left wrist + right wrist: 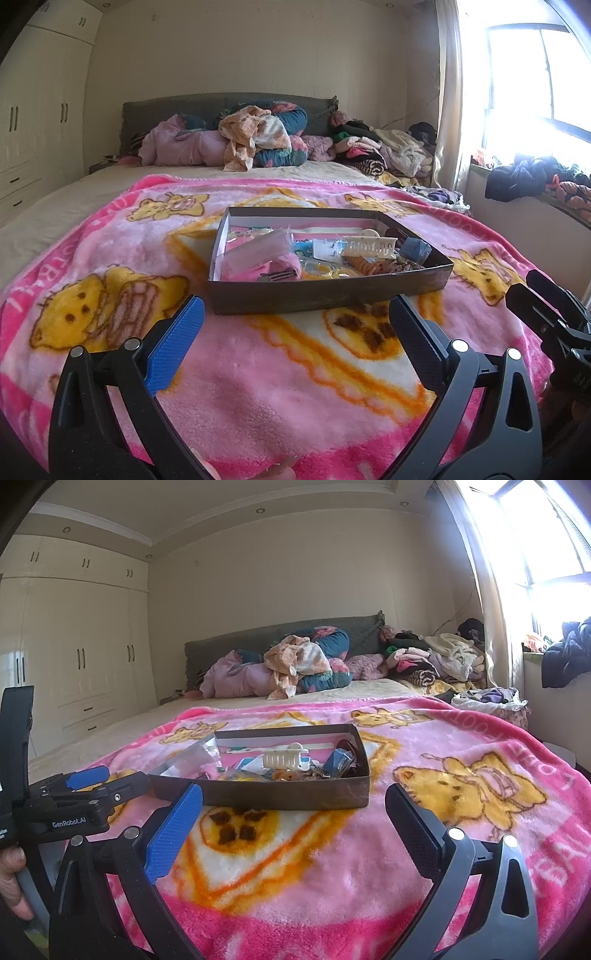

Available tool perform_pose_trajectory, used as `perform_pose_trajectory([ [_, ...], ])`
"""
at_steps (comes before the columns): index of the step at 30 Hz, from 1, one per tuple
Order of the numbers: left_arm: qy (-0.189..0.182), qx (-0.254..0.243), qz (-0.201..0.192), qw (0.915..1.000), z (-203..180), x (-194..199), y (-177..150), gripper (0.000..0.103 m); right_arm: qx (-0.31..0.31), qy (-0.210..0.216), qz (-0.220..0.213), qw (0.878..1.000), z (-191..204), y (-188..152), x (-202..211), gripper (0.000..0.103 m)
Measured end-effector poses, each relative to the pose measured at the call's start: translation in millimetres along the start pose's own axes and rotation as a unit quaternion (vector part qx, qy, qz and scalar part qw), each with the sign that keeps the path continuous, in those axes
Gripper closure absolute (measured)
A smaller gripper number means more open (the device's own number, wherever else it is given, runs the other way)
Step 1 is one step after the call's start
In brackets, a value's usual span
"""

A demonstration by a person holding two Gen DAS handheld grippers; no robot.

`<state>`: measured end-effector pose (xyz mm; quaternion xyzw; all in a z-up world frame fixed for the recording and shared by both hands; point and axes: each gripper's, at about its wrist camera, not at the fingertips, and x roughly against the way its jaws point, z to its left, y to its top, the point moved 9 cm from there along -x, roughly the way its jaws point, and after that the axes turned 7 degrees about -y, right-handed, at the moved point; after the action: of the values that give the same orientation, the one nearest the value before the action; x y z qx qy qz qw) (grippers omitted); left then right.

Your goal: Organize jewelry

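Note:
A shallow dark cardboard box sits on the pink blanket, filled with mixed accessories. Among them are a white claw hair clip, a pink fluffy piece, a clear packet, a blue item and an orange coiled piece. My left gripper is open just short of the box's front wall, holding nothing. My right gripper is open too, empty, beside it on the right.
A pink blanket with yellow bears covers the near half of the bed. Heaped clothes and pillows lie against the grey headboard. Cream wardrobes stand left; a bright window and a sill with dark clothes are at right. A hand holds the left gripper.

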<state>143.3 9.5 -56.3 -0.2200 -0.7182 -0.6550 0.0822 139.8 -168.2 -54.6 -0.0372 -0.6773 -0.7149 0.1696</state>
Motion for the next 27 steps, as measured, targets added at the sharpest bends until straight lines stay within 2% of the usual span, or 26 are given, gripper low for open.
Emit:
perform_pose_trajectory([
  [27,0.0,-0.001,0.001,1.0,0.7,0.5,-1.2,0.012,0.001,0.0,-0.001,1.0,1.1,-0.9,0.0,0.006],
])
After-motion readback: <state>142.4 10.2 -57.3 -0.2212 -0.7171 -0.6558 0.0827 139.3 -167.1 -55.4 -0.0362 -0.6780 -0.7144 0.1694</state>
